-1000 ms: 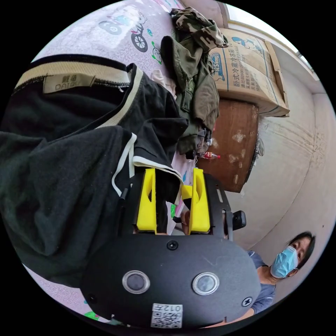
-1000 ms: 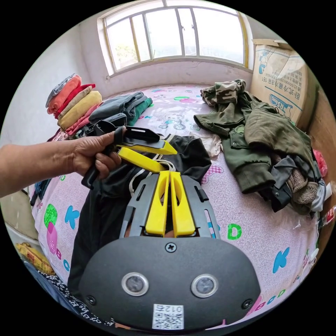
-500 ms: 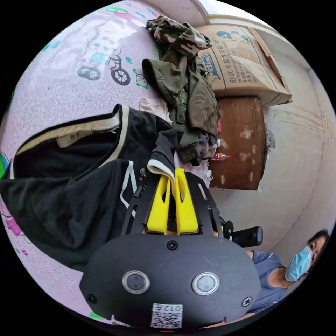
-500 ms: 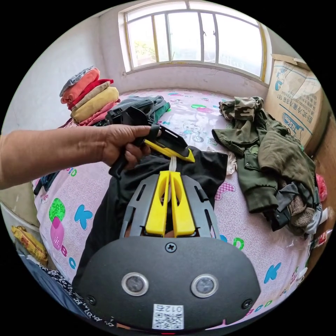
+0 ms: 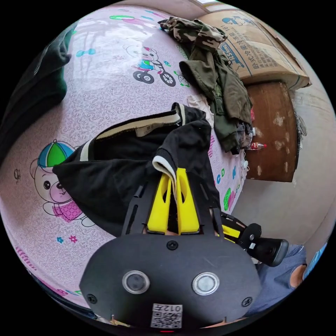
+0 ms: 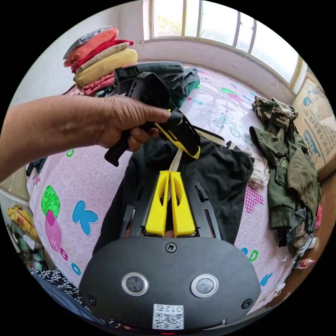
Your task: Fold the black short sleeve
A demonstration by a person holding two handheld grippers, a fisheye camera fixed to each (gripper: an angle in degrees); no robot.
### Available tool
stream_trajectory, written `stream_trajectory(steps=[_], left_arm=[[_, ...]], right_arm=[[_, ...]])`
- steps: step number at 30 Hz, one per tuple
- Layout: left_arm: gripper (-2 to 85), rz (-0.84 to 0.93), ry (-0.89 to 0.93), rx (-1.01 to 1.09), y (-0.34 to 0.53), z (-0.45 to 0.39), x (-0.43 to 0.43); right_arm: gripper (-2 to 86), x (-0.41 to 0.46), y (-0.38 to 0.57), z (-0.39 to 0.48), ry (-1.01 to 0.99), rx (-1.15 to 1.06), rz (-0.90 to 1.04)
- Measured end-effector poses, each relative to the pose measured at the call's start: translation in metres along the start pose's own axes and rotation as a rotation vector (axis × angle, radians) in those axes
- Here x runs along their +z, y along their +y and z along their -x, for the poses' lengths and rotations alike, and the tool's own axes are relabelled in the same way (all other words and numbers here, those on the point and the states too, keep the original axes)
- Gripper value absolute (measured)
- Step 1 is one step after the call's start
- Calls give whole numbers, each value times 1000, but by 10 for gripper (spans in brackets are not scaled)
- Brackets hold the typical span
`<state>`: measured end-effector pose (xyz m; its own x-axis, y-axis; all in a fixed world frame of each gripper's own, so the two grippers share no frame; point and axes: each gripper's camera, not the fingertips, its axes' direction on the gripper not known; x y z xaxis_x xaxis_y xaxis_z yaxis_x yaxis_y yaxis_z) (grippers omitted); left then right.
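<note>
Left gripper view: my left gripper [image 5: 172, 175] is clamped on the cream-trimmed sleeve cuff [image 5: 163, 167] of the black short sleeve [image 5: 115, 175], which lies bunched on the pink cartoon bedsheet [image 5: 105, 94]. Right gripper view: right gripper [image 6: 170, 178] pinches the same cream trim, w/ my hand [image 6: 119, 120] holding the left gripper just above. Olive jacket [image 6: 290, 175] lies nearby.
</note>
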<state>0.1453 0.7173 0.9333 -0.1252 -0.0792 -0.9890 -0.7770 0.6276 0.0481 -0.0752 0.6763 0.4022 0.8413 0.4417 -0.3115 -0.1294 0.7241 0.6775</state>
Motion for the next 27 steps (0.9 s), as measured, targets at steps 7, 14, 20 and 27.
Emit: stream_trajectory(steps=[7,14,20,27], left_arm=[[20,-348,33,-134,74,8,-28],[3,-335,-220,132,118,-82,-11],[-1,-104,-523,369,150,-181,94],[-1,-66,-544,263,170,-198,153]], right_arm=[[75,-65,25,26,30,-167,-184],[18,-90,109,-45,14,168,5],[17,-61,146,-51,100,174,286],[24,-47,134,-52,104,154,363]])
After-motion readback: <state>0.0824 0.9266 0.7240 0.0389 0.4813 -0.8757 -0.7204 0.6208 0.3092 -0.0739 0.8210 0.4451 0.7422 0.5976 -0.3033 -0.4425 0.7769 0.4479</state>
